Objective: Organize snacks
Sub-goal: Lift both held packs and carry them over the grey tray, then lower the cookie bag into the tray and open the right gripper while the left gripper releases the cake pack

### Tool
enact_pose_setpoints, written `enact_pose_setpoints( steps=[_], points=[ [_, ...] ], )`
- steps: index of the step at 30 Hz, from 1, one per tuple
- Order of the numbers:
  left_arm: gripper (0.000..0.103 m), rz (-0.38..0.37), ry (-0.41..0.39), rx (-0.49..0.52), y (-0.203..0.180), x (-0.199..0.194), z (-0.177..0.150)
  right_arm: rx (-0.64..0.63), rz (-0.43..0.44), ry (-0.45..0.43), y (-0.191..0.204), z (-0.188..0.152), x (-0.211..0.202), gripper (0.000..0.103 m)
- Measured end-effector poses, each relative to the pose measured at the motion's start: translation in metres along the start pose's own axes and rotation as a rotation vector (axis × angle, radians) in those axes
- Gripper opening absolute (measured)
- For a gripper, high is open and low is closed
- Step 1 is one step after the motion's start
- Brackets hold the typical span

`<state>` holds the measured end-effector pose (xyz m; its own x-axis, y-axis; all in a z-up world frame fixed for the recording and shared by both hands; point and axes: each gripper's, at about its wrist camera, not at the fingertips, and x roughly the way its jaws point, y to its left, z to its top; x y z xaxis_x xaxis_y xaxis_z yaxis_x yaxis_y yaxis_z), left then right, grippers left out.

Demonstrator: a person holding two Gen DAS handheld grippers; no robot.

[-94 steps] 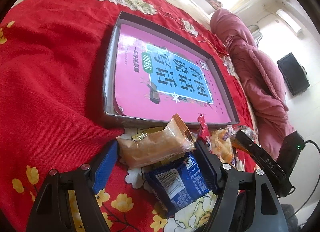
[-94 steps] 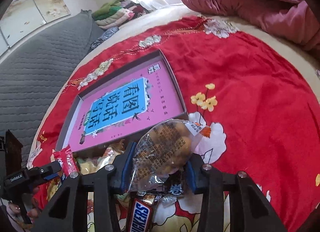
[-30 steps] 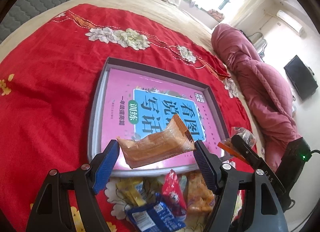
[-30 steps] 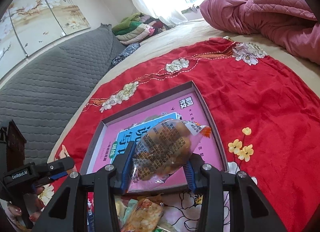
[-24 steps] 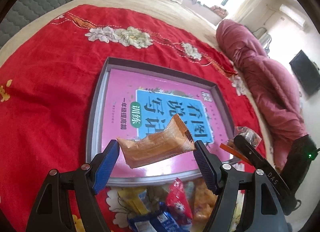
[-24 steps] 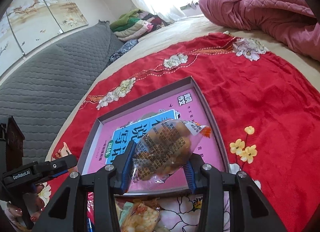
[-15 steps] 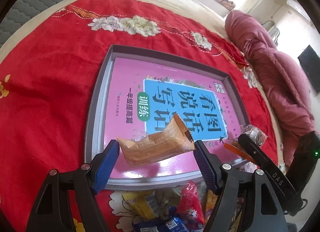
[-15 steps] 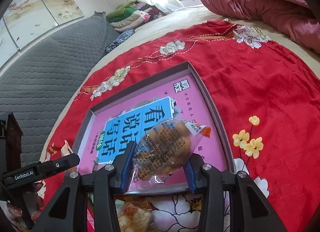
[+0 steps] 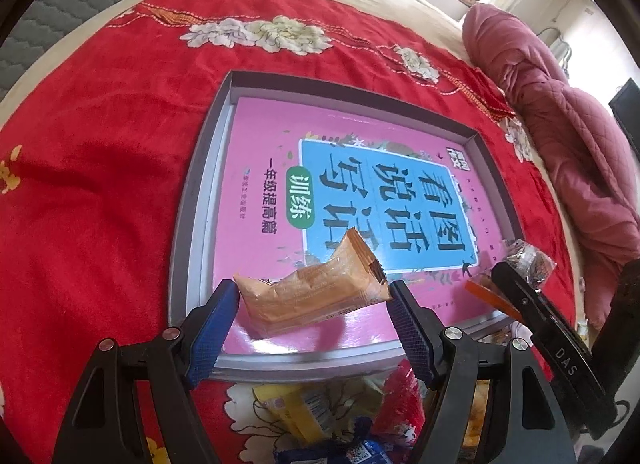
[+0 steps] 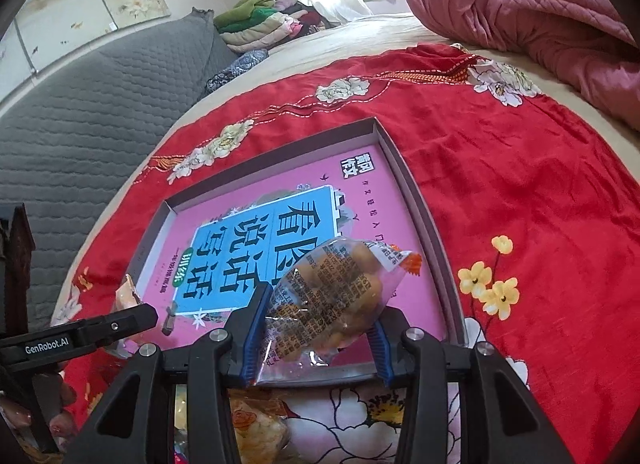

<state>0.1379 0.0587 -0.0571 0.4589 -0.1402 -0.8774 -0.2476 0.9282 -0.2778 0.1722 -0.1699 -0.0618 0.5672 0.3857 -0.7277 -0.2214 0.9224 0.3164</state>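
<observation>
- Over the near edge of the tray (image 9: 192, 224), on the bed's red cloth (image 9: 100, 168): both grippers hung with a snack each. Step judged in hand: carrying snacks from the loose pile to the tray.
- Left gripper (image 9: 312, 304): fingers (image 9: 212, 324) closed on the ends of an orange packet (image 9: 316, 292), which lay crosswise between the blue pads, its far corner tipped up toward 1 o'clock. Packet was above the tray's near half, clear of the floor as far as could be judged.
- Right gripper (image 10: 316, 328): fingers (image 10: 252, 328) gripped a clear bag of round yellow-brown pieces (image 10: 336, 300), black print on the film, an orange crimped tab at its 2 o'clock corner. Bag puffy and soft; likely to sag once let go.
- Tray: shallow, grey-walled, floor covered by a pink sheet with a blue panel of large characters (image 9: 384, 200). No snack seen lying in it yet.
- Remaining pile (image 9: 320, 408) at 6 o'clock, just outside the tray's near wall: a yellow packet, a red one, a blue one, others part hidden behind the grippers.
- Next move, as judged: lower each snack onto the pink floor, well apart from one another, then part the fingers. Left packet to the 9 o'clock side, right bag to the 3 o'clock side would keep the two grippers from crossing.
- Risk noted: the grippers were near each other, the right one's finger showing at 3 o'clock in the left wrist view.
</observation>
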Motion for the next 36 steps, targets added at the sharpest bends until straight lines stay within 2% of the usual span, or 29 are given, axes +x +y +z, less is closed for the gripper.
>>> enact_pose_setpoints(
  steps=[16,21,34,36],
  points=[
    [0.078,0.006,0.013,-0.012,0.001,0.004,-0.002,0.016,-0.029,-0.007,-0.007,0.001,-0.004,0.046],
    [0.079,0.007,0.014,-0.015,0.002,0.005,-0.002,0.027,-0.037,-0.016,-0.009,0.001,-0.007,0.053],
    [0.079,0.009,0.021,-0.012,0.002,0.006,-0.002,0.035,-0.036,-0.047,-0.013,0.004,-0.015,0.054],
    [0.079,0.005,0.022,-0.012,0.003,0.006,-0.002,0.033,-0.035,-0.056,-0.013,0.004,-0.016,0.057]
  ],
)
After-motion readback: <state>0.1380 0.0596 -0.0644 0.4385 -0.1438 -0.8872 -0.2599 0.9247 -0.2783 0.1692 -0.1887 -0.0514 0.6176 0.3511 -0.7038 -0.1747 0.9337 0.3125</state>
